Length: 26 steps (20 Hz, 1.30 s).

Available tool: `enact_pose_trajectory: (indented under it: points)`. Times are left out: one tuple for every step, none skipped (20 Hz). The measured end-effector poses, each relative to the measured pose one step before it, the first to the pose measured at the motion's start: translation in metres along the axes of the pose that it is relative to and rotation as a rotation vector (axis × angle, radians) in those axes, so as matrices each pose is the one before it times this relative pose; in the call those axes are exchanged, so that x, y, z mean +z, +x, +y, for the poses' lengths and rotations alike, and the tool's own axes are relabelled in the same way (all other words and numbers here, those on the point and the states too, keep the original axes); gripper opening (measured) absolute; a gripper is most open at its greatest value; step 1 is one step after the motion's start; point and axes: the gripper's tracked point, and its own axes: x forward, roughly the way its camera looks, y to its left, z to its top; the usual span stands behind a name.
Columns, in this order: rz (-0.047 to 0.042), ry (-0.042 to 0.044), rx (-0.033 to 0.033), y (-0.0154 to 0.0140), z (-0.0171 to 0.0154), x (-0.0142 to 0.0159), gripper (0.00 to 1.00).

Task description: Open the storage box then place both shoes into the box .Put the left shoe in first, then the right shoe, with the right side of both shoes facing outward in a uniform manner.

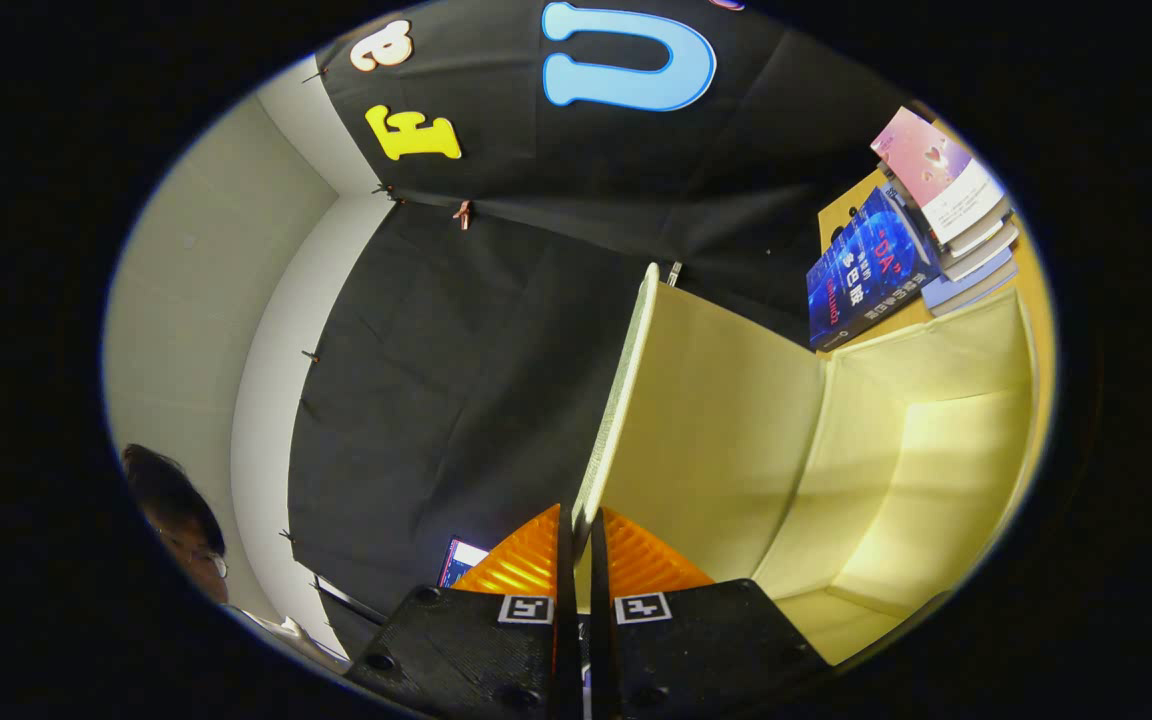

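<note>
You had black cloth [496, 330] draped as the booth's wall, pinned by small clips [463, 212] along its seam. Beside it ran a pale plain wall [186, 330] with a white corner strip [266, 400]. A stack of books [921, 225] lay on the wooden desk [841, 215], warmly lit.

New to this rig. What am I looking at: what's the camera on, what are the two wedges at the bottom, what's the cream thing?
No robot arm here: a person carries a two-finger gripper, and a fisheye camera riding on it looks forward along the fingers. The two wedges at the bottom are those fingers, nearly closed on the thin edge of the storage box lid, apparently to swing it open. Beside the lid is the box's pale, bare interior. Beyond it a stack of books rests on a wooden surface. Black cloth is the booth wall.
</note>
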Motion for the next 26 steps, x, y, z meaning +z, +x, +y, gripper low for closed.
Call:
enact_pose_trajectory:
  points:
    - [0.00698,0.00248,-0.00355,0.00931,-0.00040,-0.00239,0.08]
    - [0.00130,0.00580,-0.00529,0.00808,-0.00021,-0.00161,0.08]
    - [-0.00100,0.00818,-0.00645,0.00877,-0.00153,-0.00047,0.08]
    - [-0.00611,0.00055,-0.01186,0.00738,-0.00195,-0.00072,0.08]
    - [-0.00376,-0.01595,-0.02281,0.00825,-0.00424,-0.00071,0.08]
    - [0.00504,-0.00874,-0.00423,0.00562,-0.00021,-0.00298,0.11]
    - [0.00820,0.00050,-0.00163,0.00491,-0.00009,-0.00310,0.12]
    - [0.00996,-0.00548,-0.01403,0.00589,-0.00220,-0.00485,0.12]
    - [0.00972,-0.00177,-0.01161,0.00480,-0.00282,-0.00237,0.16]
    - [0.00926,0.00559,-0.01032,0.00415,-0.00092,-0.00337,0.18]
    - [0.00261,-0.00310,-0.01023,0.00312,-0.00260,-0.00151,0.21]
    - [-0.00135,-0.01033,-0.01416,-0.00114,-0.00334,-0.00047,0.28]
    - [-0.00529,-0.02561,-0.02962,-0.00149,-0.00654,0.00042,0.43]
    - [-0.01017,-0.02974,-0.03203,-0.00139,-0.00808,0.00156,0.51]
    - [-0.00567,-0.01534,-0.01769,-0.00098,-0.00508,0.00087,0.63]
    - [-0.00266,-0.00277,-0.00923,-0.00263,-0.00205,-0.00029,0.72]
    - [-0.00243,0.00058,-0.01071,-0.00109,-0.00334,0.00046,0.80]
    - [-0.00379,-0.00334,-0.01079,-0.00211,-0.00251,0.00222,0.88]
    - [-0.00718,-0.00975,-0.01385,-0.00435,-0.00384,0.00327,0.96]
    - [-0.00205,-0.00690,-0.01377,-0.00507,-0.00263,0.00203,0.96]
    - [-0.00260,-0.00434,-0.00910,-0.00477,-0.00161,0.00195,0.96]
    - [-0.00427,-0.00924,-0.01047,-0.00713,-0.00163,0.00183,0.96]
    - [-0.00597,-0.01606,-0.01474,-0.00804,0.00034,0.00230,0.96]
    - [-0.00822,-0.01886,-0.01874,-0.00989,-0.00284,0.00210,0.96]
    - [-0.00565,-0.01786,-0.01960,-0.01059,-0.00468,0.00211,0.96]
    - [-0.00535,-0.01307,-0.01620,-0.01221,-0.00427,0.00146,0.96]
